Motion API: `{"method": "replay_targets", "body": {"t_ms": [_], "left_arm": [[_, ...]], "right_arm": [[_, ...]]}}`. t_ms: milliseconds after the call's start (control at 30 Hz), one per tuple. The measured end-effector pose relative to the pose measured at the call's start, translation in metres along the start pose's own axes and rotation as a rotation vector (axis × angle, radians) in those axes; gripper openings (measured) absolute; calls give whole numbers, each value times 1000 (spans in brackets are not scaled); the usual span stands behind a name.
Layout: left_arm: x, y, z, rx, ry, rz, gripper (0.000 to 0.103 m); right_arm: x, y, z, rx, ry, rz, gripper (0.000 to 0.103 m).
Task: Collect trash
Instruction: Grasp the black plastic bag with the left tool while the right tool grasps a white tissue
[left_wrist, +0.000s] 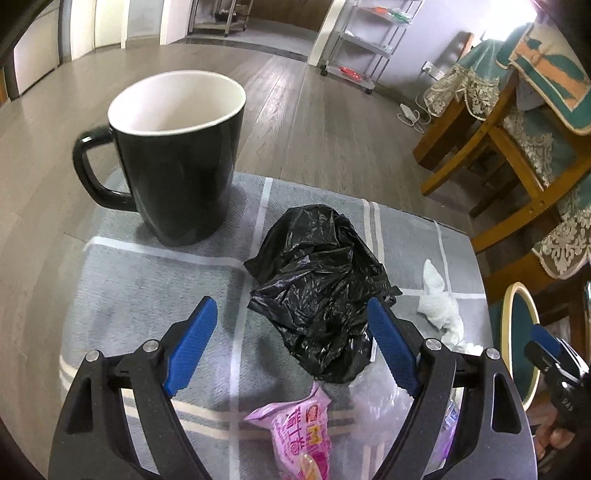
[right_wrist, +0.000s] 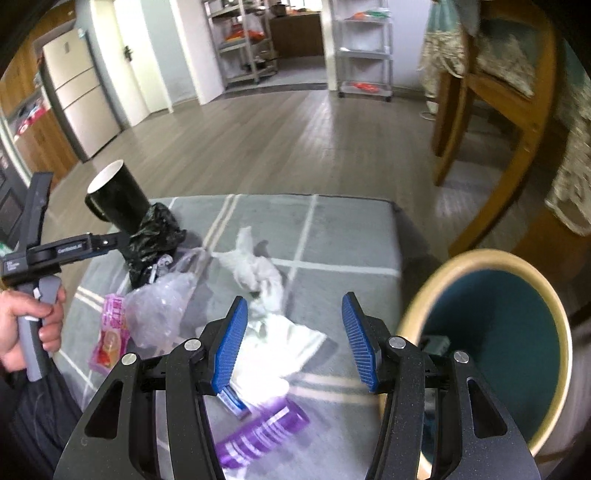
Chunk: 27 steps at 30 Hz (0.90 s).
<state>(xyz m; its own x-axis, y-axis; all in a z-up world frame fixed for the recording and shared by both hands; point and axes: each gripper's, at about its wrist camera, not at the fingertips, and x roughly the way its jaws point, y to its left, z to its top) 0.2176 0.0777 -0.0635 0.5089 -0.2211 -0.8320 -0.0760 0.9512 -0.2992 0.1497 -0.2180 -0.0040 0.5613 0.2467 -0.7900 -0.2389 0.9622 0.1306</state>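
Trash lies scattered on a grey checked cloth (left_wrist: 147, 295). A crumpled black plastic bag (left_wrist: 321, 288) sits in the middle, with my left gripper (left_wrist: 291, 314) open just above its near side and nothing pressed between the blue pads. A pink snack wrapper (left_wrist: 299, 432) and clear plastic (left_wrist: 384, 402) lie below it. My right gripper (right_wrist: 295, 306) hangs open over a flat white wrapper (right_wrist: 280, 350), touching nothing. A crumpled white tissue (right_wrist: 258, 273) lies just beyond it. A purple wrapper (right_wrist: 262, 432) lies nearest. A teal bin with a cream rim (right_wrist: 495, 332) stands at the right.
A black mug (left_wrist: 173, 155) with a white inside stands upright at the cloth's far left corner. A hand (right_wrist: 33, 321) holds the left tool's grip. Wooden chair legs (right_wrist: 491, 155) and a lace-edged tablecloth stand to the right. Wood floor stretches beyond to metal shelves (right_wrist: 364, 48).
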Motion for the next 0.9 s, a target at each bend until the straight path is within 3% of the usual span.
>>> {"method": "replay_targets", "body": {"t_ms": [367,567,633,700,733,900], "left_arm": [[27,1,4,-40,62,-9,71],[37,2,4,-48,91,-11,48],[39,3,3,-51,103,-24,31],[39,4,2,-53,101,-29,24],[37,4,2,-55,97,-37,16],[26,1,3,-44,51,-51,6]], "right_arm": [[60,31,23,-103,79,55,55],[89,45,30,-154,130,67,53],[102,48,29,-165,155,64,49],[112,48,28,-169,171,44,42],[113,47,28,-171,166,35,39],[107,37,33,-127,133,52,29]]}}
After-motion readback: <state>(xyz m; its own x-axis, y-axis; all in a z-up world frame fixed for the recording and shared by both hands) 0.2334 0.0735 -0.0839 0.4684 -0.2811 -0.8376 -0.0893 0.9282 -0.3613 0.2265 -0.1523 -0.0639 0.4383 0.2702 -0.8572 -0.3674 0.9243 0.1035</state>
